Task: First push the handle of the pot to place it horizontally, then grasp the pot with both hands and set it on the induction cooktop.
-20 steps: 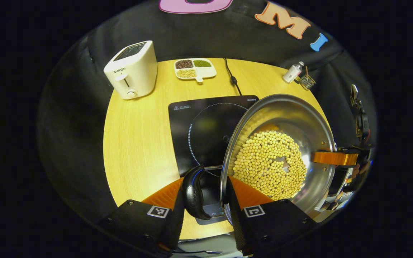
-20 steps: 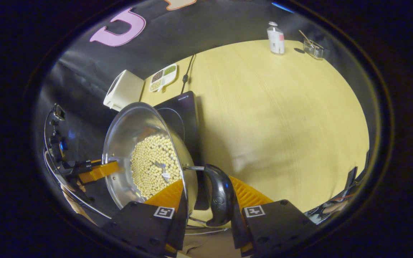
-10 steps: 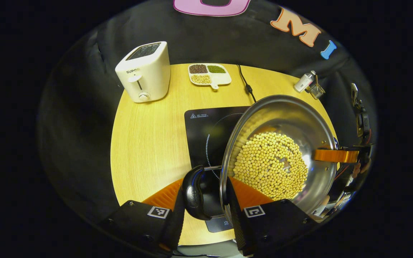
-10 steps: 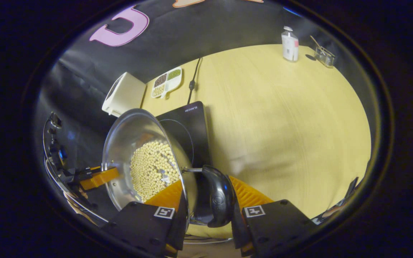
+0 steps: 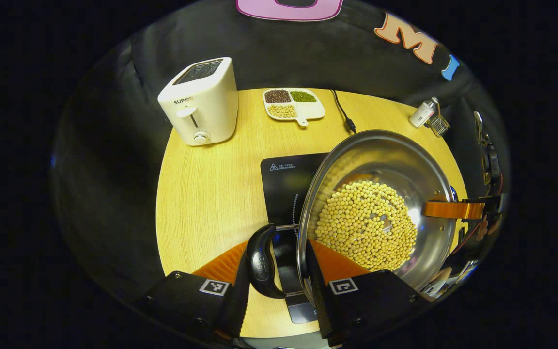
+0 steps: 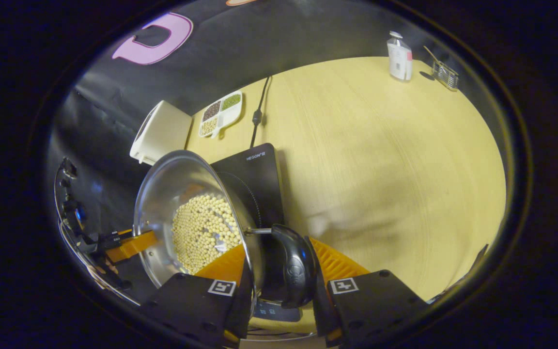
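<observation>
In the left gripper view, our left gripper clamps its fingers on one black loop handle and the rim of the round stainless-steel pot of yellow beans, held above the black induction cooktop at 12 o'clock; the other gripper grips its rim at 3 o'clock.

In the right gripper view, our right gripper is clamped on the opposite handle, with the pot at 10 o'clock over the cooktop on the round wooden table.
</observation>
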The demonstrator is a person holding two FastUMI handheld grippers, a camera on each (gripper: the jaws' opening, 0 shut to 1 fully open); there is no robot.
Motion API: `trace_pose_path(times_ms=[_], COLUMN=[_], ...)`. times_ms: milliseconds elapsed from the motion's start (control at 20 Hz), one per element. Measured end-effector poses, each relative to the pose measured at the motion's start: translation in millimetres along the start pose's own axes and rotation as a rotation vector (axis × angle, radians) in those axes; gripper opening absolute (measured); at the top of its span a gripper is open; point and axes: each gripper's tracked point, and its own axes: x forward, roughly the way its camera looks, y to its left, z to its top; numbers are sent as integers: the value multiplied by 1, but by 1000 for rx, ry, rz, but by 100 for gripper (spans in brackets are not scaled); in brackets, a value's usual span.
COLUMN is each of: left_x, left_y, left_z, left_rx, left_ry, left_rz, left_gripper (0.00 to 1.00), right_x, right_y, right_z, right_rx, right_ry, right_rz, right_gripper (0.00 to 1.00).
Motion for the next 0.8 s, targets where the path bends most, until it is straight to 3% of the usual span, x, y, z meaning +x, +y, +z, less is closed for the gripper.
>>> trace_pose_path(times_ms=[800], left_x=[-1], left_y=[-2], left_z=[-5], left_rx=[-48], left_ry=[51], left_rz=[16], left_gripper=[61], right_x=[24], right_y=[-2], right_z=[2], right_rx=[-13], right_ry=[8], right_rz=[-8], right_gripper=[49])
